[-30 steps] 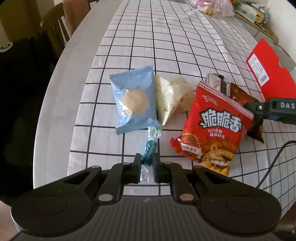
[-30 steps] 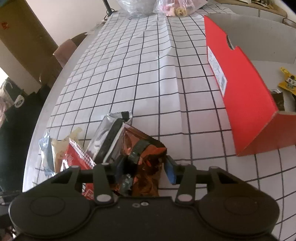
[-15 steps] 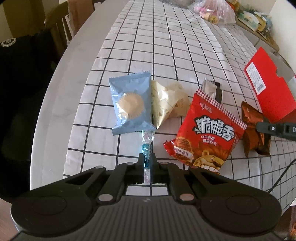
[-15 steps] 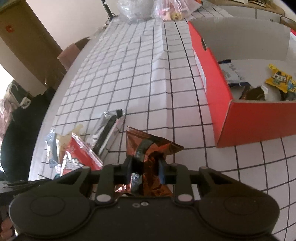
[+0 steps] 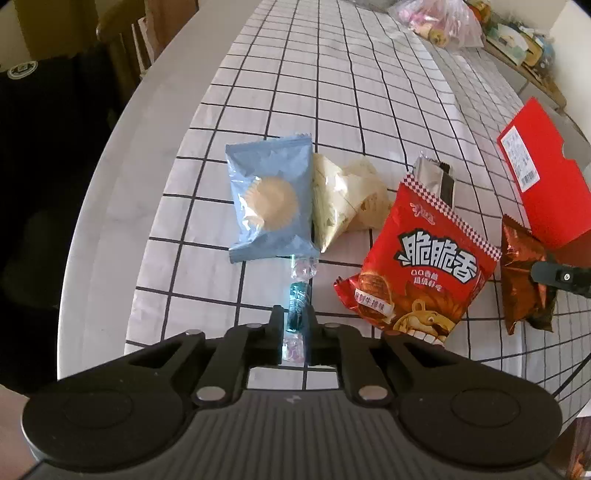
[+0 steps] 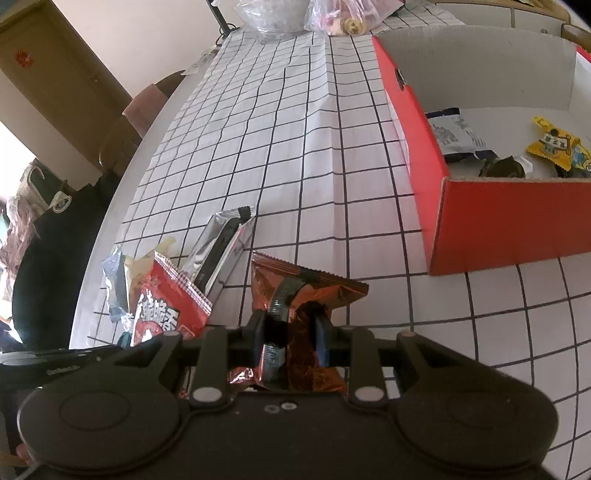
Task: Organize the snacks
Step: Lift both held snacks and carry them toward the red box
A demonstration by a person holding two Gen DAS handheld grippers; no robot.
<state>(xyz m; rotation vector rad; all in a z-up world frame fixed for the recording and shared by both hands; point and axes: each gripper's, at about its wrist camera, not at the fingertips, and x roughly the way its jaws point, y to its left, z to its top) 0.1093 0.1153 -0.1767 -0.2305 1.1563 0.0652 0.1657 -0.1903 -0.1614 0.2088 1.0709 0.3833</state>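
Observation:
My left gripper (image 5: 294,320) is shut on a teal wrapped candy (image 5: 297,303) and holds it just above the checked tablecloth. My right gripper (image 6: 291,326) is shut on a brown foil snack packet (image 6: 301,295), lifted off the table; the packet also shows in the left wrist view (image 5: 521,273). A red open box (image 6: 491,218) stands to the right and holds several snacks. On the cloth lie a blue cupcake packet (image 5: 269,195), a cream packet (image 5: 343,195), a red chip bag (image 5: 421,262) and a silver packet (image 5: 434,175).
The rounded table edge (image 5: 110,177) runs along the left, with chairs (image 5: 122,48) beyond it. Plastic bags of food (image 6: 347,14) lie at the far end of the table. The box's red wall (image 5: 535,184) rises at the right.
My right gripper closed on the brown packet and lifted it toward the red box. My left gripper closed on the teal candy and raised it slightly.

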